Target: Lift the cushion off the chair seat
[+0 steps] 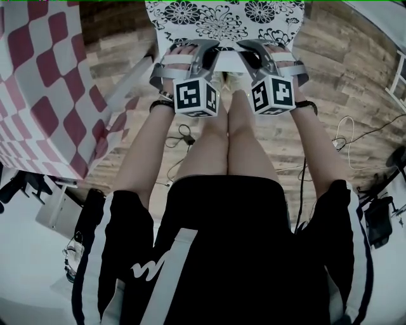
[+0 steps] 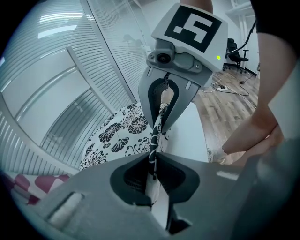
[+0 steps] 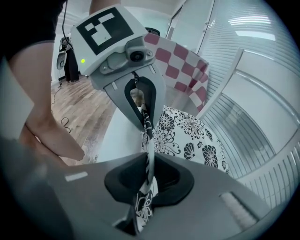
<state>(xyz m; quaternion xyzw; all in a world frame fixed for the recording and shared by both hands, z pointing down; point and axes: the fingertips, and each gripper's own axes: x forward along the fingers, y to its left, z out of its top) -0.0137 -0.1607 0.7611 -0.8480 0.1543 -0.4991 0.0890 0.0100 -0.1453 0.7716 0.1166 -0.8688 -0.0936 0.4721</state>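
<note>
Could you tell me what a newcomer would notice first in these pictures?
The black-and-white floral cushion at the top of the head view stands out, its near edge pinched by the left gripper and right gripper. A red-and-white checked fabric fills the left.

No legible text, brand or number anywhere. Only coded black-and-white squares on the left marker cube (image 1: 196, 96) and right marker cube (image 1: 273, 95) — patterns, not letters.

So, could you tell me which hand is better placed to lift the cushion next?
Neither, really: the left tongs and right tongs are both shut on the near edge of the cushion, side by side, so lifting with both together seems best.
</note>
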